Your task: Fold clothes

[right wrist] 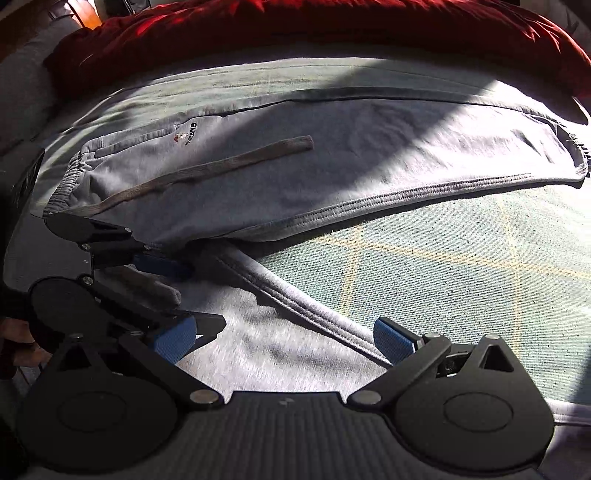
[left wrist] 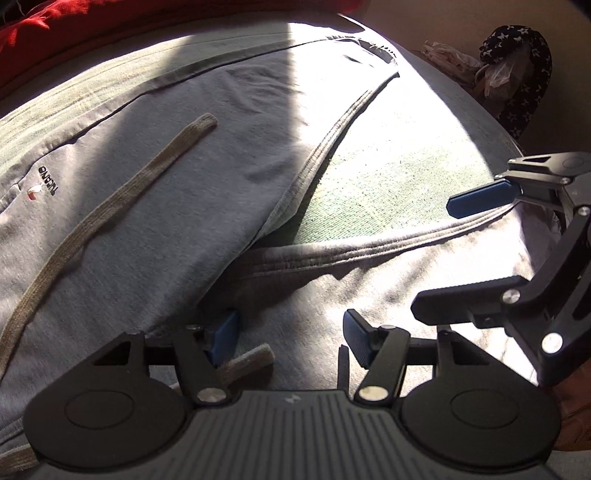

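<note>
Grey sweatpants [left wrist: 155, 206] lie spread on a green checked cover [left wrist: 388, 184], legs parted in a V, with a small chest-style logo [left wrist: 46, 182] and a long drawstring [left wrist: 110, 206]. They also show in the right wrist view [right wrist: 332, 162]. My left gripper [left wrist: 291, 332] is open, low over the near leg by the crotch, with the other drawstring end [left wrist: 247, 362] beside its left pad. My right gripper [right wrist: 284, 336] is open over the near leg's inner seam [right wrist: 314, 306]. It appears at the right of the left view [left wrist: 439, 254].
A red blanket [right wrist: 295, 33] lies along the far side of the cover. A dark star-patterned cloth [left wrist: 517, 55] and a plastic bag [left wrist: 454, 59] sit beyond the far right edge. The left gripper appears at the left of the right view [right wrist: 173, 291].
</note>
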Available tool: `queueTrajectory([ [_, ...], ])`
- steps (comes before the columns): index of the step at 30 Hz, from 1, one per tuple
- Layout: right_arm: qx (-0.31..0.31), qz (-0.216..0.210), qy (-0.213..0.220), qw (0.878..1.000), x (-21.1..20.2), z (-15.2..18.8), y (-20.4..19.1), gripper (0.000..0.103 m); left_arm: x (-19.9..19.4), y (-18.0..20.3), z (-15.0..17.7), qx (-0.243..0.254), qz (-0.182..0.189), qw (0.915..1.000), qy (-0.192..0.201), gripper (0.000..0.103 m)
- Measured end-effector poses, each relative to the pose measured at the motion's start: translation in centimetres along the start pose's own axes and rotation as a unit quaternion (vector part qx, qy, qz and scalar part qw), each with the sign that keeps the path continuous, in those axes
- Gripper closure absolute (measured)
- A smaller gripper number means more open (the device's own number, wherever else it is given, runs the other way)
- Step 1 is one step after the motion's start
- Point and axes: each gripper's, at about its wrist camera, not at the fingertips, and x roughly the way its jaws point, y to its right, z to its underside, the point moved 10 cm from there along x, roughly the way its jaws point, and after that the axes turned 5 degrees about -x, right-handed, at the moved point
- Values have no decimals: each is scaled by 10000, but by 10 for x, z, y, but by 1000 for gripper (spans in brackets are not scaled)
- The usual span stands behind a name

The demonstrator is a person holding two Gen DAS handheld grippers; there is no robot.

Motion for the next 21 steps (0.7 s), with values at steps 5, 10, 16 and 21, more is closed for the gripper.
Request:
queueTrajectory([
  [5, -110, 67, -48, 9999, -3, -1, 6, 0, -21, -11, -2, 93, -232, 9996, 152, 42],
  [10, -337, 69, -2, 9994, -2, -16, 7, 0, -51, -49, -13, 174, -858, 9953, 421, 43],
  [16, -1273, -88, 30, 9918, 2, -47, -14, 0, -90, -134, -35, 563, -1968, 9767, 651, 66],
  [21, -1767, -329, 15, 9837, 15, -69, -42, 0, -123, -218, -49, 293, -2462, 9659, 746, 80],
])
